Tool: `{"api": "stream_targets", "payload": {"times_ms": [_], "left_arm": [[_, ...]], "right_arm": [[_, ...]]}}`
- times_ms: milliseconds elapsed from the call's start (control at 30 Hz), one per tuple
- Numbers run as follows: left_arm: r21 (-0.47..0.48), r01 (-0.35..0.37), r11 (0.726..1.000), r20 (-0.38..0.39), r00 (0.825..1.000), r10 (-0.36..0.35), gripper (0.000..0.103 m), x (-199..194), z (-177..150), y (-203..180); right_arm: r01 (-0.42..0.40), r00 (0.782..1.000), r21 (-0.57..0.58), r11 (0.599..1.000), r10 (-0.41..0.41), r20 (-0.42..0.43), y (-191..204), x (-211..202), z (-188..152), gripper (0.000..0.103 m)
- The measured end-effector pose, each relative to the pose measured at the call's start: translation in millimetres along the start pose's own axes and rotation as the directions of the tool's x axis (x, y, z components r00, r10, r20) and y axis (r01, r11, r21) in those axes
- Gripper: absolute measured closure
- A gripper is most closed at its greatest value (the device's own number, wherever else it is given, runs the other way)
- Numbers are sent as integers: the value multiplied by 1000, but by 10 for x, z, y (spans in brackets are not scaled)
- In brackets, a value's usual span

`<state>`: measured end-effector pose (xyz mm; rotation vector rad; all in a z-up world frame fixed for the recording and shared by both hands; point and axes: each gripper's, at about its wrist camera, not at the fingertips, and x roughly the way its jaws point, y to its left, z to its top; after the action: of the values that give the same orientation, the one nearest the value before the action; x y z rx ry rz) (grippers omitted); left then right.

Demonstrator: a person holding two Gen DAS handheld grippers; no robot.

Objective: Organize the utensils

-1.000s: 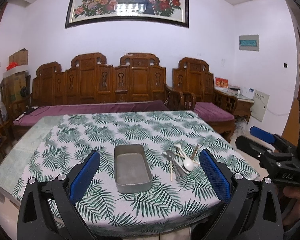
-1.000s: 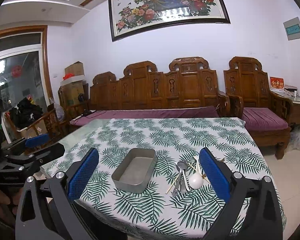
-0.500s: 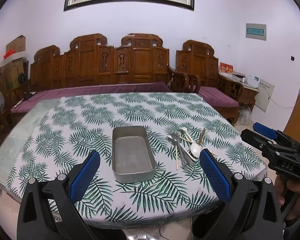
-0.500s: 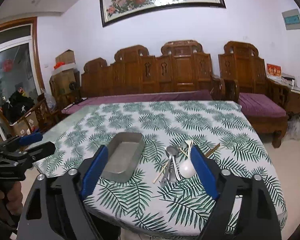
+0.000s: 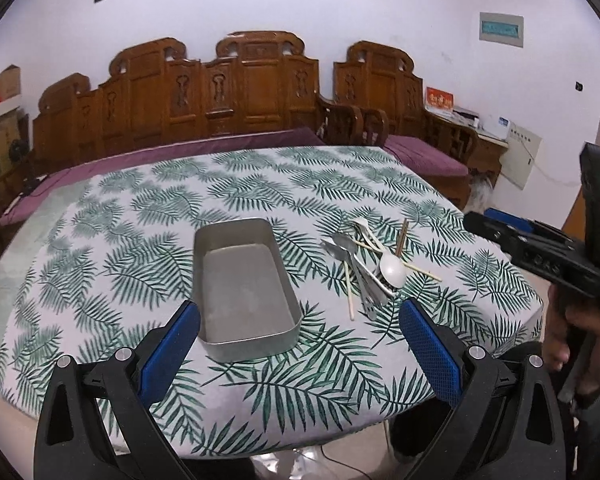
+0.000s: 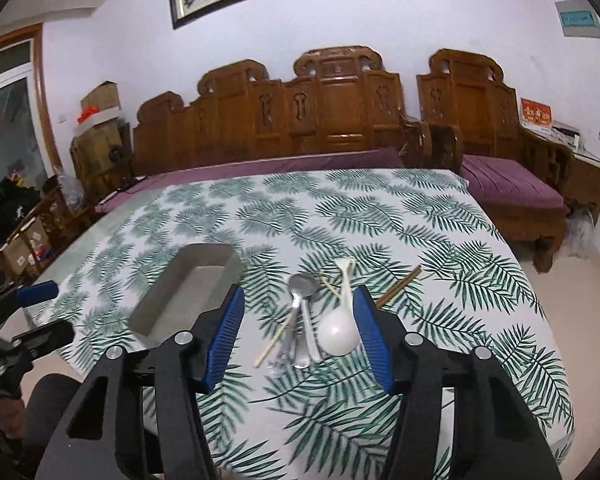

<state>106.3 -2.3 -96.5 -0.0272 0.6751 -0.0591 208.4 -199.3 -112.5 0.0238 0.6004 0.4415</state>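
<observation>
**Right hand-held gripper lining up on the utensil pile**

Near the front edge of the tabletop, we are holding both hand-held grippers above the leaf-print cloth, and neither is carrying anything. We are keeping the left hand-held gripper spread wide, straddling the near end of the empty metal tray. We are holding the right hand-held gripper partly released, its blue pads flanking the utensil pile without touching it.

The pile is lying just to the right of the tray, toward the tabletop's right edge: metal spoons, a white spoon, pale chopsticks and a dark brown pair. Seen from the right wrist, the spoons' long axes are running roughly away from us, bowls of the metal ones far, the white bowl near. That puts their handles across the pad gap, which we judge suits a pinch. The right hand is plainly nearer; the tray is waiting to its left.
</observation>
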Motion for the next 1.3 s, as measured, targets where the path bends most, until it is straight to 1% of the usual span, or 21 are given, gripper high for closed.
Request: {"api": "stream_targets", "payload": {"times_ms": [100,267,400,567,733,800,900,967,1033,1167,1300], "left_arm": [[11,16,1000,-16,1000,-16,14,109,23,-36],[27,59,998,-66,996,-57,24,370,75,-122],[47,80,996,-93,993,-75,35,587,122,-201],[52,103,993,-130,987,-96,48,919,155,-336],[60,120,991,-170,979,-109,63,1280,156,-452],[62,125,990,-190,976,-111,66,1451,149,-499],[56,127,990,-215,970,-112,72,1689,146,-535],[48,131,990,-232,966,-117,72,1847,150,-550],[44,133,990,-248,962,-119,77,1994,145,-571],[25,130,991,-268,956,-119,77,2239,139,-577],[10,124,992,-280,953,-117,78,2382,146,-570]], "right_arm": [[18,1000,10,1000,-18,-15,-132,143,11,46],[31,998,22,999,-30,-51,-296,396,17,48],[35,996,20,999,-33,-81,-377,628,33,49],[31,993,13,999,-29,-118,-442,927,19,56],[13,985,35,999,-7,-170,-561,1240,-104,61],[0,980,58,998,11,-197,-627,1344,-156,64],[-12,978,81,997,28,-207,-702,1433,-165,65],[-23,977,99,995,43,-210,-744,1490,-171,65],[-23,975,100,995,45,-220,-784,1547,-196,65],[-25,971,119,993,53,-233,-826,1584,-233,65],[-41,969,104,994,65,-240,-756,1605,-250,65]]}}
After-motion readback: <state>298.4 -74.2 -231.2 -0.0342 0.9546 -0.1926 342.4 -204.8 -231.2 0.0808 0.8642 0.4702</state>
